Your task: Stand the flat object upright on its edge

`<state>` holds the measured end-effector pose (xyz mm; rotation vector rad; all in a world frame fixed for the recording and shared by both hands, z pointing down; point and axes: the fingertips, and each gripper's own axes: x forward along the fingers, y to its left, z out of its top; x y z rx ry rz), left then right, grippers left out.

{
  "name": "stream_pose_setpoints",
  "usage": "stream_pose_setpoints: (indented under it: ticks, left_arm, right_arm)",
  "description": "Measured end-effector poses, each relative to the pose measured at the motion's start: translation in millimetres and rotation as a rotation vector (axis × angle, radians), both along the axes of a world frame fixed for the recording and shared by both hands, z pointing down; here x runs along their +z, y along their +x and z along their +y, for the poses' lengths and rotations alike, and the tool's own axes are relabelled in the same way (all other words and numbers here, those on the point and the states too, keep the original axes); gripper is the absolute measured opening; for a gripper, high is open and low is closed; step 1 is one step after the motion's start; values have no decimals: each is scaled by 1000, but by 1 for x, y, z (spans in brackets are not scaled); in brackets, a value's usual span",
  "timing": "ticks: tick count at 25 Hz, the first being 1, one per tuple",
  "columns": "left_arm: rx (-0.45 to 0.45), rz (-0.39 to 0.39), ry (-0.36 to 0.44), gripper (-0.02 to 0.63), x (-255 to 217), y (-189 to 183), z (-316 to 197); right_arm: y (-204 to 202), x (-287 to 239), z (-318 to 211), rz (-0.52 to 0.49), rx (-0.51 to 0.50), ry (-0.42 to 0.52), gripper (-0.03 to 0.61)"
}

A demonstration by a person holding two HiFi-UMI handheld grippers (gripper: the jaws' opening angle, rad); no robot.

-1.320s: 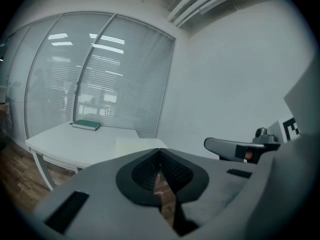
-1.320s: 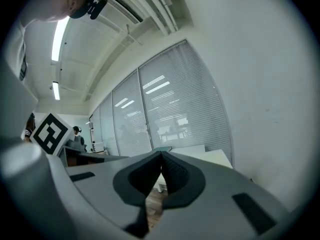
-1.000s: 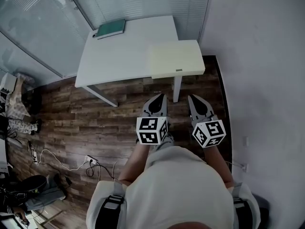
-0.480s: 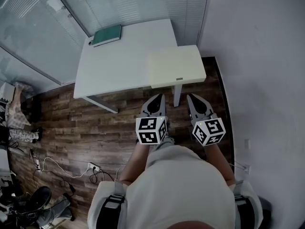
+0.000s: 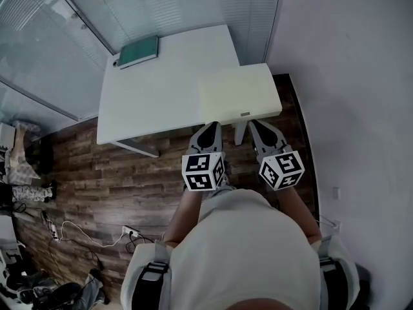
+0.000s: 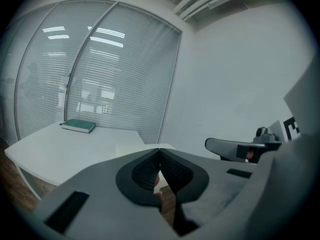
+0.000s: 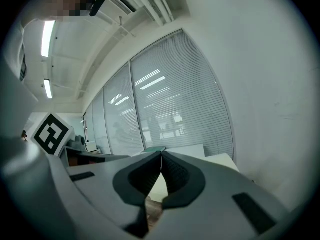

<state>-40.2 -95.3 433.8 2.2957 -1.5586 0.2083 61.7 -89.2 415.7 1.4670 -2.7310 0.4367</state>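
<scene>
The step in hand looks like the approach: the left gripper [image 5: 210, 128] and right gripper [image 5: 254, 124] sit low in the centre of the head view, level with the near edge of the desk [image 5: 161, 99], and touch nothing. Both pairs of fingers [image 6: 144, 173] are pressed together, empty.

The green book [image 5: 137, 51], the likeliest flat object, lies flat at the desk's far corner, upper left of the frame, well apart from both grippers. To do this well, I would come in close first, open one gripper wide, and lift a long edge of the book. The other gripper can brace the opposite side so the book pivots rather than slides on the smooth top. It should be released only once it balances.

A cream slab [image 5: 239, 94] lies over the desk's near right corner, just beyond the grippers, and the reach should pass left of it.

Glass partitions with blinds [image 5: 181, 5] run behind the white desk, a white wall [image 5: 348, 76] fills the right, and the dark plank floor [image 5: 97, 166] carries cables [image 5: 64, 228] at lower left.
</scene>
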Motion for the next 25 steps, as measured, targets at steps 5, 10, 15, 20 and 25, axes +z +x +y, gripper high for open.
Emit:
stream_pose_setpoints:
  ticks: [5,10,15,20,25]
  left_arm:
    - [23,10,3,20,-4,-9,-20]
    - [50,15,13,21,-5,-18,-37]
    - [70,20,7,20,-1,-31,-55]
    - [73,31,2,21,5,-41,-64]
    - [79,23,-23,21,19,-46,-65]
  right_arm:
    - [-11,-6,-20,9,15,3,18]
    - [-20,-7,-38,19,45,9,18]
    - [-27,-6,-54,15,89,5,18]
    - [-25,-2,-65,14,117,-9,18]
    - [-15,8,-70,-19,166,-38,18]
